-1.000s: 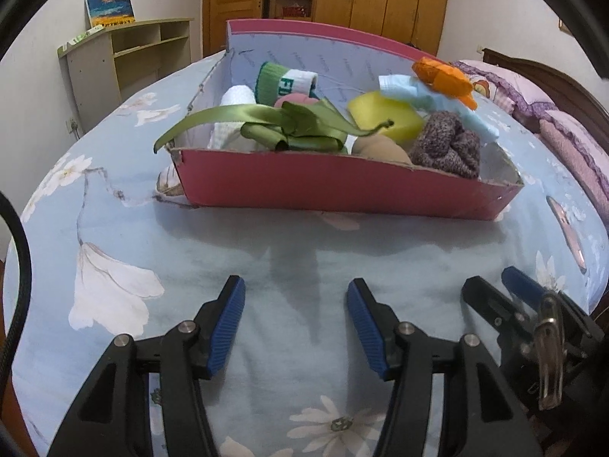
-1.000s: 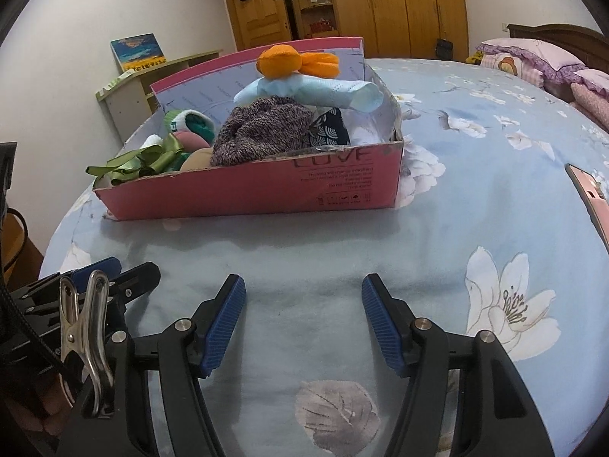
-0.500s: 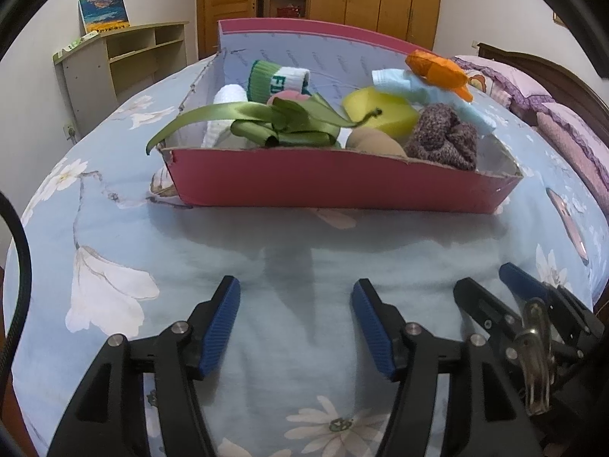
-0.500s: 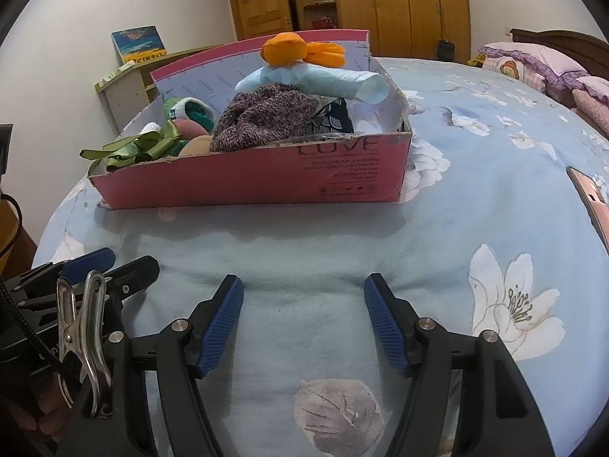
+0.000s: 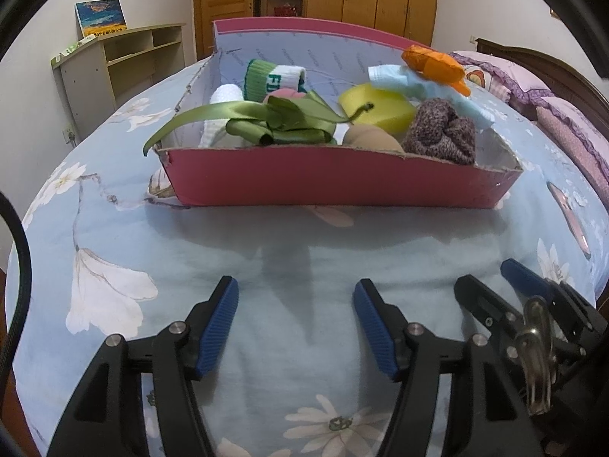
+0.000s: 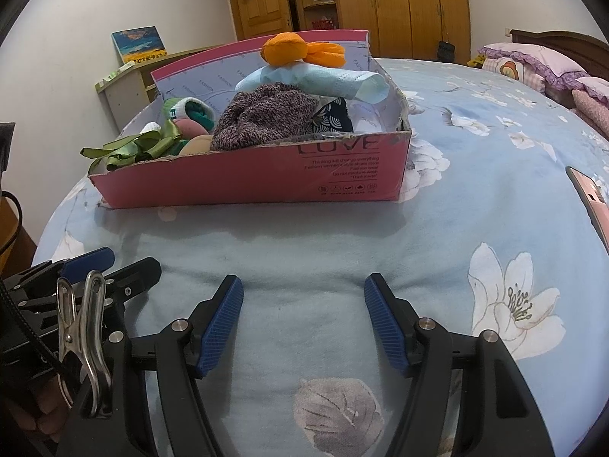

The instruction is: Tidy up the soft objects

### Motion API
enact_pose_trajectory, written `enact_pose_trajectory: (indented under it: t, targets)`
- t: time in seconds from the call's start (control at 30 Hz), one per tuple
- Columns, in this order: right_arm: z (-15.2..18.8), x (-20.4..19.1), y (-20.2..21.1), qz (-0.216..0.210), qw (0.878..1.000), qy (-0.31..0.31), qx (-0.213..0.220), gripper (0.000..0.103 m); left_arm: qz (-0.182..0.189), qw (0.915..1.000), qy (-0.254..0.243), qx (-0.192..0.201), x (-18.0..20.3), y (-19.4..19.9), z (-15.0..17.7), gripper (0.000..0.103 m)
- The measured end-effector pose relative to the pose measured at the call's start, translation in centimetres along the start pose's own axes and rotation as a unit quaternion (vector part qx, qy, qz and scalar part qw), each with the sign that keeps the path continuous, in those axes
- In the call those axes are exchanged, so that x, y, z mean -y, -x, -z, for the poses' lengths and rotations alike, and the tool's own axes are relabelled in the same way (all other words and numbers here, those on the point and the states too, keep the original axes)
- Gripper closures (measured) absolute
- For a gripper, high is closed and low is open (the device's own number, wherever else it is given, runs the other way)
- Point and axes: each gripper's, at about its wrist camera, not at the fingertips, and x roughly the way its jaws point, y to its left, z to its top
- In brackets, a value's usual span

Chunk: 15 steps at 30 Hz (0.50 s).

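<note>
A pink cardboard box (image 5: 342,182) (image 6: 259,179) sits on the flowered blue bedspread ahead of both grippers. It holds soft things: a green ribbon (image 5: 266,122), a green and white sock (image 5: 274,80), a yellow sponge (image 5: 377,108), a purple knitted piece (image 5: 441,133) (image 6: 266,114), a light blue cloth (image 6: 316,80) and an orange cloth (image 5: 434,63) (image 6: 300,49) on top. My left gripper (image 5: 295,304) is open and empty, low over the bedspread. My right gripper (image 6: 302,304) is open and empty beside it, to its right.
A pink phone (image 6: 590,198) lies on the bedspread at the right. Pillows (image 6: 533,64) lie at the far right. A low shelf unit (image 5: 121,61) stands by the left wall, wooden wardrobes (image 6: 399,0) behind.
Both grippers have drawn back slightly and tilted, so the box sits a little higher and nearer in view. Nothing was taken or let go.
</note>
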Motion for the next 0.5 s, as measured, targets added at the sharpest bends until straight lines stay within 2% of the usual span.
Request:
enact_pose_trajectory:
  t: [0.5]
  targets:
    - [0.05,0.02,-0.03,0.0,1.0,0.0,0.0,0.035,-0.01,1.0,-0.002,0.002,0.46,-0.05,0.13,0.035]
